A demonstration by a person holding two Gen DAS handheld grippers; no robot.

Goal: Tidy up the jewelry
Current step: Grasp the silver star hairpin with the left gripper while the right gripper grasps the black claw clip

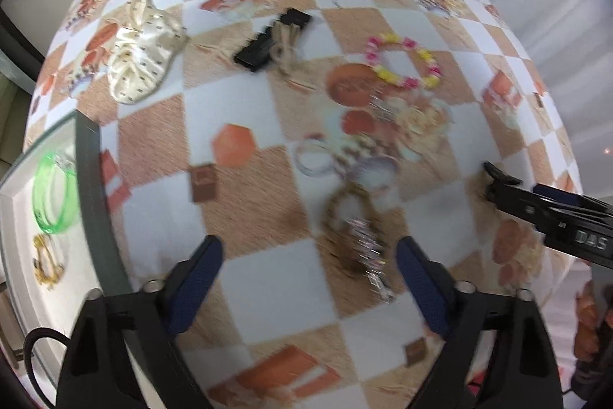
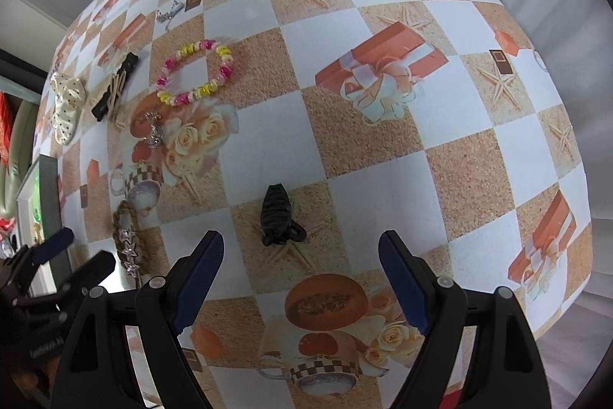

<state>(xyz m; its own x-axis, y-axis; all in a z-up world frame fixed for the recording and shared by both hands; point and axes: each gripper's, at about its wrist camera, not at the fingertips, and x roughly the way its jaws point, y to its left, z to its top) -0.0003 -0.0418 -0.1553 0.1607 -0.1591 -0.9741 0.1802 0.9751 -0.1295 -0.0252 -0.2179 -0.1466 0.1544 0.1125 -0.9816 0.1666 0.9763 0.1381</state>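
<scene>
The tray holds only a green bangle and gold piece. The bead bracelet, black clip and braided bracelet remain on the tabletop. Both tools, left and right, are released and empty.

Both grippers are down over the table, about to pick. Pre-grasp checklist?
1. Left gripper open, nothing held: ok.
2. Right gripper open, nothing held: ok.
3. Braided bracelet lies between the left fingers' line: ok, though blurred.
4. Black hair claw just ahead of the right gripper, apart from other items: ok.
5. Tray has free room beside the green bangle: ok.
6. Grippers clear of each other: cannot tell.
</scene>
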